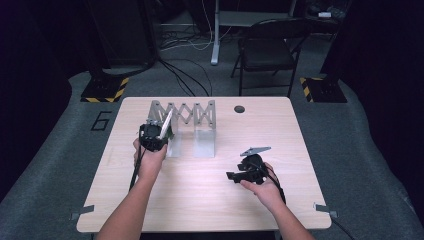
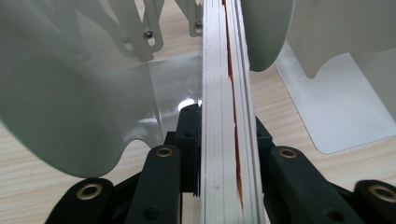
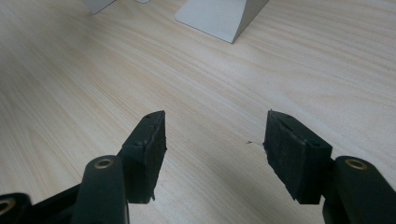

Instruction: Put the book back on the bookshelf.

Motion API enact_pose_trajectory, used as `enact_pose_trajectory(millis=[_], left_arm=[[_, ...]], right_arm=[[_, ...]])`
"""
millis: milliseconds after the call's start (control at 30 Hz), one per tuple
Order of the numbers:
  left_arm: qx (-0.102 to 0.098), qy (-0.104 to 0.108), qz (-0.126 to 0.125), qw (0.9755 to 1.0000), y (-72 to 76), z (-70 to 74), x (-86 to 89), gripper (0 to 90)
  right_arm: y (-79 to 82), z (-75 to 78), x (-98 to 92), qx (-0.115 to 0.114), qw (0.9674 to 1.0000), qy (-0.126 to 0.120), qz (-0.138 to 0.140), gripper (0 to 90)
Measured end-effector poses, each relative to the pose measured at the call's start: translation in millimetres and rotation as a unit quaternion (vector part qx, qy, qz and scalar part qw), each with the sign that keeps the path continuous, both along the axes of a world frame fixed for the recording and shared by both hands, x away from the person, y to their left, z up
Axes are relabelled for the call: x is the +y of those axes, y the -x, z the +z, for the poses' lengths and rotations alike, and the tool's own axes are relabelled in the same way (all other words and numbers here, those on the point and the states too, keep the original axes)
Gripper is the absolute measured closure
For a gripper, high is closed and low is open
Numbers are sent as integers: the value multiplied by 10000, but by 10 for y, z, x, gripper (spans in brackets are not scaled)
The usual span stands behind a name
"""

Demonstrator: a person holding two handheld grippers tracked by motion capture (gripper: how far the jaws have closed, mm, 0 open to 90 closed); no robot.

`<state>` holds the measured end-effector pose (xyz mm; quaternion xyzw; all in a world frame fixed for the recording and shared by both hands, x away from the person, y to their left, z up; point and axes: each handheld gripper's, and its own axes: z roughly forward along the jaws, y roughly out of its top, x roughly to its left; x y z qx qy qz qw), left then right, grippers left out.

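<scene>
A thin white-paged book [image 1: 166,122] stands on edge, tilted, at the left end of a silver accordion book rack [image 1: 192,117] on the wooden table [image 1: 200,200]. My left gripper [image 1: 152,136] is shut on the book. In the left gripper view the black jaws flank the book's page edges [image 2: 224,116], with a rack divider [image 2: 70,107] just to its left and another to its right. My right gripper [image 1: 235,176] rests low over bare table at the right front. Its pads [image 3: 147,149] stand apart with nothing between them, and a rack foot [image 3: 219,16] lies ahead.
A small black round grommet [image 1: 239,109] sits near the table's far edge. Behind the table a black folding chair [image 1: 267,50] stands on the grey floor, with cables and two hazard-striped stand bases to either side.
</scene>
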<state>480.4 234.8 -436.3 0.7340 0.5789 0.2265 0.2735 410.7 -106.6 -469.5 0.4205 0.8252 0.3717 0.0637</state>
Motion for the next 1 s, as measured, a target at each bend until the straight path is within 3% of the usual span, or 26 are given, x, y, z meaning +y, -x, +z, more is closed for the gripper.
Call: enact_pose_trajectory(millis=[300, 500, 1000], left_arm=[[28, 13, 5, 10000, 15, 1, 16, 718], [28, 14, 3, 10000, 31, -2, 42, 683], [42, 49, -62, 10000, 127, 2, 70, 559]], right_arm=[[-1, -2, 0, -10, 10000, -8, -1, 388], [9, 4, 7, 83, 10000, -2, -50, 388], [7, 5, 6, 43, 10000, 33, -19, 387]])
